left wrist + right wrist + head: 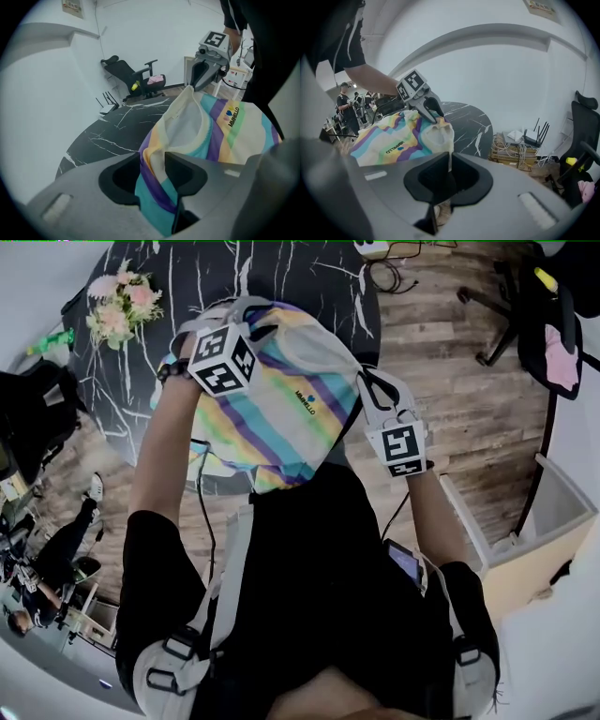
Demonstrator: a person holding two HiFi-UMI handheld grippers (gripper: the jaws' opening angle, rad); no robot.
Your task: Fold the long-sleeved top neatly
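Note:
A long-sleeved top (281, 399) with pastel yellow, teal, purple and white stripes hangs in the air over the near edge of a round black marble table (309, 277). My left gripper (246, 307) is shut on a bunched fold of its upper left edge, and striped cloth fills the gap between the jaws in the left gripper view (152, 164). My right gripper (361, 376) is shut on a thin edge at the upper right; that edge runs up from between the jaws (450, 164). The neck opening (185, 126) sags between the two grips. The sleeves are hidden.
A bunch of pink flowers (120, 298) stands at the table's far left. A black office chair (534, 306) is on the wooden floor to the right, with a pale box (553, 512) nearer. People stand at the left (347, 110). Routers and cables (525, 140) lie by the wall.

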